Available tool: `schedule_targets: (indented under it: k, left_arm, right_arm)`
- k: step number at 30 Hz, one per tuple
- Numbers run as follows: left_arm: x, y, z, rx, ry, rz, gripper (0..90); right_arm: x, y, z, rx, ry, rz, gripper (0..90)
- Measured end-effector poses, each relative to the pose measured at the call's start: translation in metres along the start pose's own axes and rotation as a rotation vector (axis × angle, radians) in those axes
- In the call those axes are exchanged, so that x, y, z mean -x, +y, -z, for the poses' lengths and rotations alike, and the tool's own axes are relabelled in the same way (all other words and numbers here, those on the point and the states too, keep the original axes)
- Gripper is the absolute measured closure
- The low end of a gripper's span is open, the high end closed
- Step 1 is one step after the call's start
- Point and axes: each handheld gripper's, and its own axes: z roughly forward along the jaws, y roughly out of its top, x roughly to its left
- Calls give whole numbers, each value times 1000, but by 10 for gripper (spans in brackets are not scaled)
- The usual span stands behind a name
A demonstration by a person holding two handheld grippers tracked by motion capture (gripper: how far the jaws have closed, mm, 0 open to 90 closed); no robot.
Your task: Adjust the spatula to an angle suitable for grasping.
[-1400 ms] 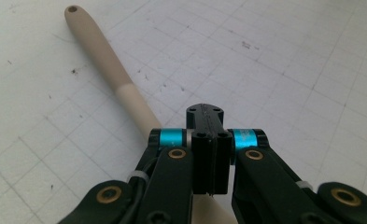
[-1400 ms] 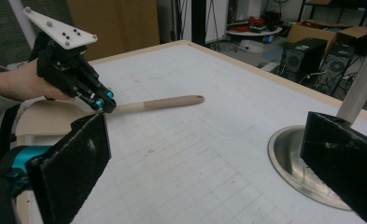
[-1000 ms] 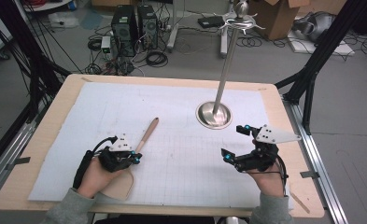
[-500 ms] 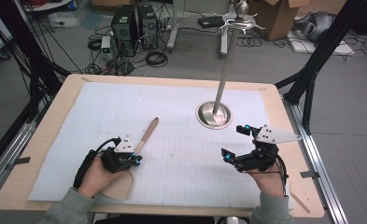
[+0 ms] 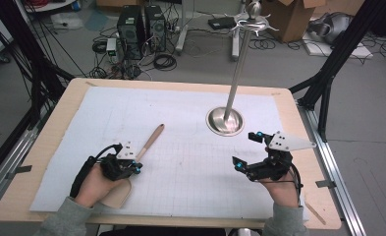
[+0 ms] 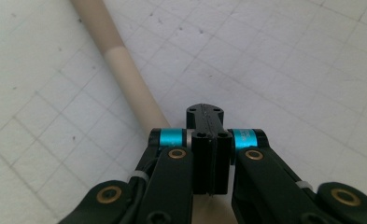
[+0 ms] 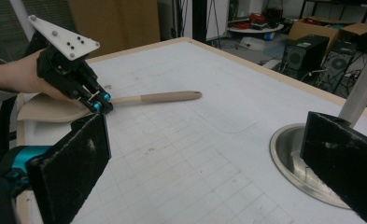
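Beside the steel stand (image 5: 225, 120), a smooth wooden spatula (image 5: 149, 142) lies flat, handle pointing toward it; the left gripper (image 5: 131, 168) is closed against its neck, the right gripper (image 5: 245, 150) gapes empty.

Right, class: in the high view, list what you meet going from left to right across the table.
Left gripper → wooden spatula → metal stand → right gripper.

Spatula (image 5: 146, 146) blade half hidden under left hand (image 5: 93, 183) – stand (image 5: 239, 73) top cropped
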Motion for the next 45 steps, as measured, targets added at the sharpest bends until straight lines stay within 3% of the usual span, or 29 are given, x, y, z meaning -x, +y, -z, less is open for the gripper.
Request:
schedule_targets:
  k: [12,30,33,40,45]
  left_arm:
    - [-18,-12,10,21,26,65,897]
    - [-23,-20,17,7,44,82,897]
    - [-23,-21,20,31,25,90,896]
    - [-28,-14,28,82,34,105,897]
    - [-36,-9,26,113,52,146,897]
  right_arm:
    - [0,0,-1,-4,-1,8,8]
    - [-1,0,-2,-11,2,0,8]
    - [-1,0,-3,-13,2,3,7]
    - [0,0,-2,-8,0,4,8]
    - [0,0,-2,-9,3,4,8]
